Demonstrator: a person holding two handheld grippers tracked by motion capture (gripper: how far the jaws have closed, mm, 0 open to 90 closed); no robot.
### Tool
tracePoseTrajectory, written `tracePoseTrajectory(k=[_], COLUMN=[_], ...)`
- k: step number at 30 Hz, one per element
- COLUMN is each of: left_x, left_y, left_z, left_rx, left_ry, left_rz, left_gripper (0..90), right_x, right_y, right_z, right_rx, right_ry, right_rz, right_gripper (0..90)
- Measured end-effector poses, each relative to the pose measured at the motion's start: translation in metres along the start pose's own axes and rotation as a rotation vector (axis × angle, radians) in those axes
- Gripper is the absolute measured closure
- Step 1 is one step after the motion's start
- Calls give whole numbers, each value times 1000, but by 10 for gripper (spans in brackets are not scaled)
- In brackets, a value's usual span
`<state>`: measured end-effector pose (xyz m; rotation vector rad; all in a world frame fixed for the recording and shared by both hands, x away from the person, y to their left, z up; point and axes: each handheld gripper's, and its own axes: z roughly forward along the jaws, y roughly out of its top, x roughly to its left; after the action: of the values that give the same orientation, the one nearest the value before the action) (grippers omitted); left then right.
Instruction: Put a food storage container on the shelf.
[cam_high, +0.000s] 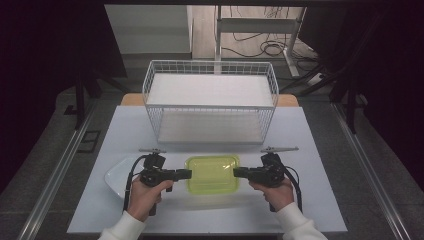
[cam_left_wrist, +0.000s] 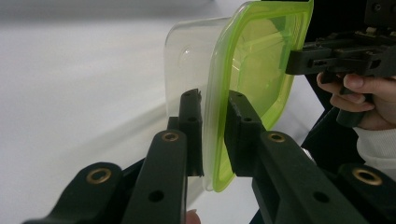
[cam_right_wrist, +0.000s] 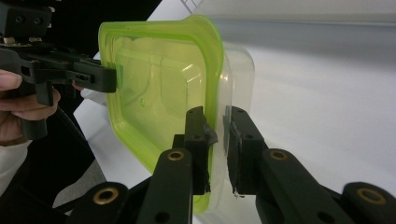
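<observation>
A white wire-mesh basket with a pale liner stands at the far side of the light grey table, its open top facing up. One basket, one table. Nearer the person, a white oval plate lies flat on the table at the left, partly behind the left gripper.

Between the two grippers sits the thing in hand: one clear plastic food box with a translucent lime-green lid, rectangular with rounded corners. Its long axis runs left to right across the table, so each short end faces one gripper. It hangs just in front of the basket's near wall, level, with its shadow on the table beneath it, and seems to be held clear of the surface.

The left gripper is clamped on the lid's rim at the left short end; in the left gripper view its fingers pinch the green edge from both sides. The right gripper grips the opposite end the same way, fingers squeezing rim and box wall.

Both hands are equally near. The basket lies straight ahead and higher, so the coming move likely needs a lift over its near rim, both ends kept level.
</observation>
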<state>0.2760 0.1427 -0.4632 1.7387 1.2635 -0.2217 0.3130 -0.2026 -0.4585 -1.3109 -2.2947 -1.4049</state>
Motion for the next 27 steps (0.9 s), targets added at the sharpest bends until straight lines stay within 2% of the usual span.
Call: tracePoseTrajectory(k=[17,27], left_x=[-12,-15], left_y=[6,7], left_z=[-11,-16], left_rx=[-16,-31], left_ry=[-3,-11], left_rz=[51,64], left_gripper=[786,786], right_x=[11,18], right_y=[6,9], right_z=[-11,-16], right_rx=[-39,-61], right_ry=[4,2], right_rz=[-59,-81], right_gripper=[789,788])
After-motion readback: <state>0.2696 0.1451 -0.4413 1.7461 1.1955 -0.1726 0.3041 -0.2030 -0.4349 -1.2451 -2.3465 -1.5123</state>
